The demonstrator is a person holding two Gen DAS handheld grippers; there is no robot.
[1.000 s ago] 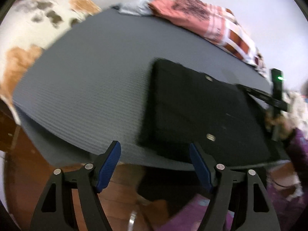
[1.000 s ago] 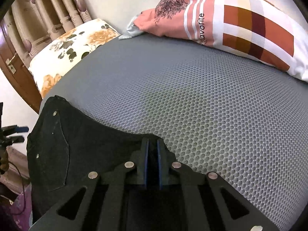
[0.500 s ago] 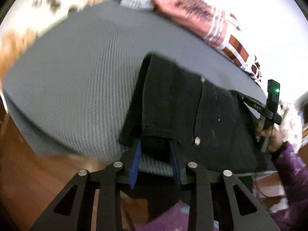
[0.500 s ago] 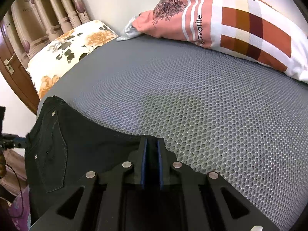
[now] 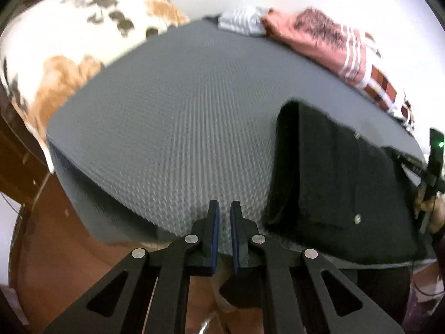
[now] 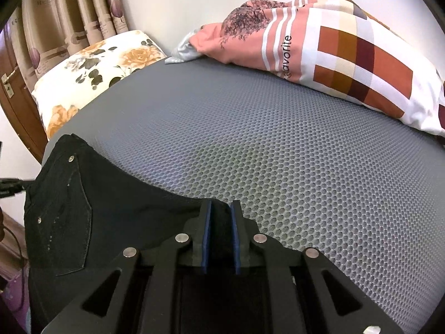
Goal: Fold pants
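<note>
My left gripper (image 5: 224,208) points steeply down, its jaws drawn together with nothing between the pads. My right gripper (image 6: 220,208) also angles down, jaws nearly closed and just easing apart, black cloth between the pads. My right hand (image 5: 429,208) shows at 3 o'clock in the left view.

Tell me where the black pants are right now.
The black pants lie folded at the near left corner of the gray mattress, one edge between the right claw's pads.

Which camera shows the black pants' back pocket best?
The right wrist view: the pocket on the black pants is sharp, with stitching and rivets clear. The left wrist view shows the pants blurred and dark, with only rivets visible.
</note>
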